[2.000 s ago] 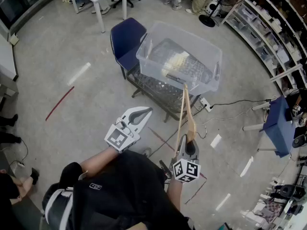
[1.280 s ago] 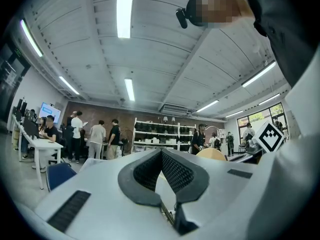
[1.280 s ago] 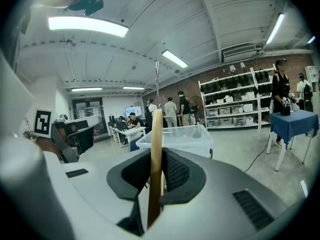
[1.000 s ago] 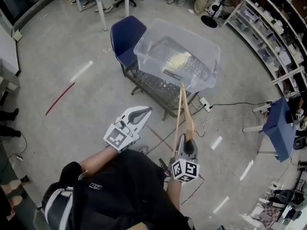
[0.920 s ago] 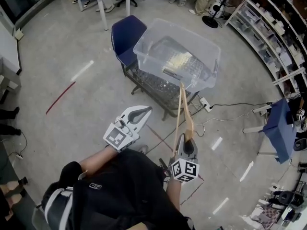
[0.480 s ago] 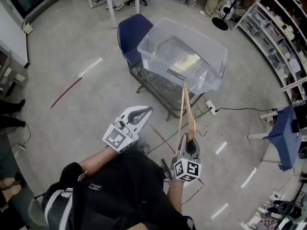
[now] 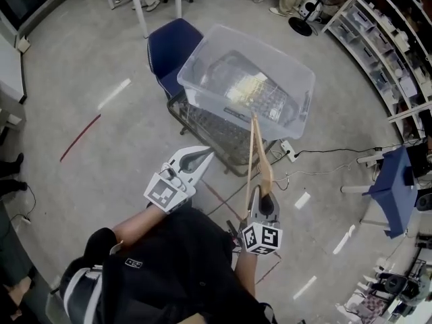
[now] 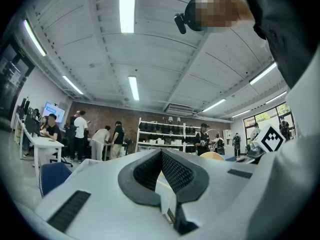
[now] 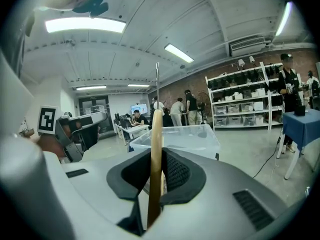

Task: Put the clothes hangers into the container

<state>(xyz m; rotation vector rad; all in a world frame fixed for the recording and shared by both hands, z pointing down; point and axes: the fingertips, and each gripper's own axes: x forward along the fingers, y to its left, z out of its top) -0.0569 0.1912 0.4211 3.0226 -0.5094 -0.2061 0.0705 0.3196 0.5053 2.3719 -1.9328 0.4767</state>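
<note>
Before the container, right hand-held gripper clamps hanger pointing toward it, left hand-held gripper closed.

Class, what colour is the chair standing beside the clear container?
Dark blue. The chair shows best in the head view.

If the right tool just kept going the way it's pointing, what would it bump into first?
Probably the clear plastic container: the wooden hanger clamped in the right tool leads the way and points at its near wall, though the height is hard to judge.
</note>
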